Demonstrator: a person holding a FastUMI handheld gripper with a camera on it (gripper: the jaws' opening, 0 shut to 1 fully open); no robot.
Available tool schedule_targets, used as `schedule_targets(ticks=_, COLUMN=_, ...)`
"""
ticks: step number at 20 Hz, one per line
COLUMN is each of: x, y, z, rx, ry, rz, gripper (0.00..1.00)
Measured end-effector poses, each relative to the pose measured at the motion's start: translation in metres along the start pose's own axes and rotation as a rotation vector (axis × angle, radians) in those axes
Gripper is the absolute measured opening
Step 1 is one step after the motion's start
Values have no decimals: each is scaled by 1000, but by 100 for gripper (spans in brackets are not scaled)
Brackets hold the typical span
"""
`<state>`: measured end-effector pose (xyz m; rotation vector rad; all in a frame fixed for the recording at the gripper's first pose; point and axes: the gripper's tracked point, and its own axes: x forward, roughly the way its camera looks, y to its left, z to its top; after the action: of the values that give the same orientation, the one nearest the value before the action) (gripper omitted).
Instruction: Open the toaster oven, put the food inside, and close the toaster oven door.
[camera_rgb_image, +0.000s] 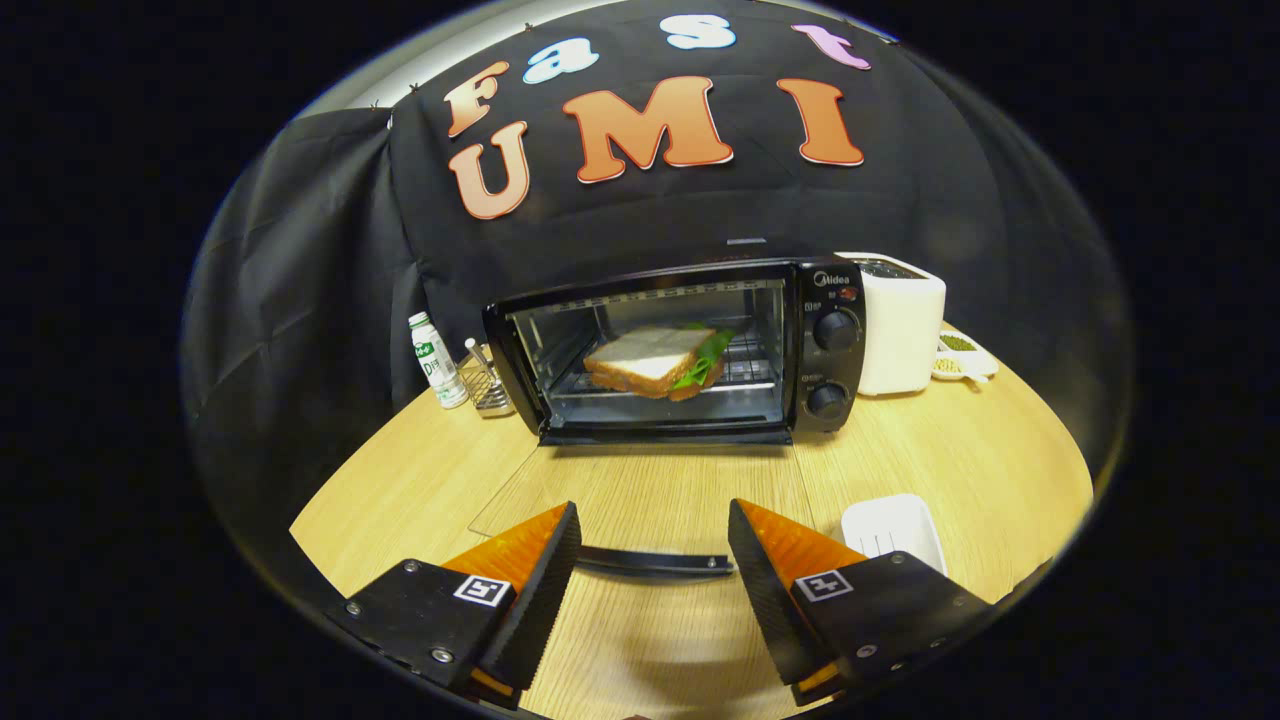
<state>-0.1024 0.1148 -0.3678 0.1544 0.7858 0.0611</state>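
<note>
A black toaster oven (830, 340) stands on the wooden table beyond my fingers, its glass door (650, 495) folded down flat toward me. A sandwich (655, 360) with white bread and green lettuce lies on the rack inside the oven. The door's black handle (655, 563) runs crosswise in the gap between my two fingertips. My gripper (652, 535) is open, and its orange-and-black fingers (540, 560) stand either side of the handle without pressing on it.
A white toaster (900, 325) stands right of the oven, with a small dish of condiments (958, 355) behind it. A white tray (893, 528) lies by my right finger. Left of the oven are a small bottle (437, 360) and a wire holder (488, 385).
</note>
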Motion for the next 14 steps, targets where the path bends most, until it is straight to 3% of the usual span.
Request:
schedule_targets(ticks=4, x=-4, y=-5, z=-33, rx=-25, ry=73, rz=-31, gripper=98)
schedule_targets(ticks=14, x=17, y=4, z=-81, rx=-38, ry=220, rz=-15, gripper=99)
